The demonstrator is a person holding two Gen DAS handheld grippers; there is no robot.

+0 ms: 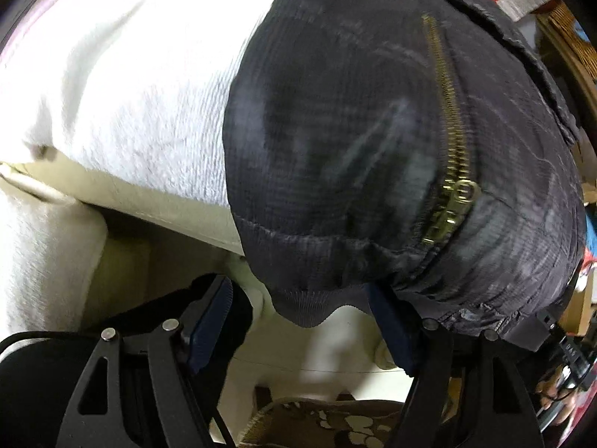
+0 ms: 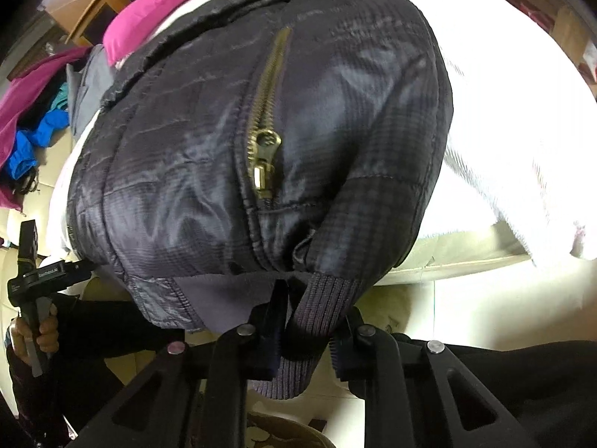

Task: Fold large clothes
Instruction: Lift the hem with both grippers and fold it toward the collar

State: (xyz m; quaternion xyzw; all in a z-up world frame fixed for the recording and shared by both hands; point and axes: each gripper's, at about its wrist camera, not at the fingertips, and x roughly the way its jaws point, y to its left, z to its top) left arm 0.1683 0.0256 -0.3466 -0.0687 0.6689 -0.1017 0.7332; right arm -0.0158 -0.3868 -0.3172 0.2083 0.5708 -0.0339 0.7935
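Dark quilted nylon fills both our wrist views: the jacket point(image 1: 391, 142) lies bunched on a white towel point(image 1: 123, 93) spread over the cream surface point(image 1: 168, 201), its ribbed hem hanging over the near edge toward us. We hold our left gripper point(image 1: 302, 321) spread wide, blue pads apart, with a drooping tongue of the hem point(image 1: 309, 310) sagging into the gap but not pinched. Our right gripper point(image 2: 306, 339) has its pads set either side of the ribbed cuff point(image 2: 317, 313) and a dark strap; the gap looks narrow, yet we cannot tell whether the pads actually bite. The brass zipper point(image 2: 265, 149) runs straight away from us in both views, marking the jacket's long axis: collar far, hem near. A pink garment point(image 2: 156, 11) and a blue one point(image 2: 33, 142) sit heaped beyond it, off to the left in the right wrist view. In that view the person's hand point(image 2: 39, 332) grips the other tool's handle just below the hem's left side.

We judge the coming move turns on this: the hem lies directly ahead of both tools, the right one nearer a usable hold, so a fold would carry the near edge away along the zipper line toward the collar.
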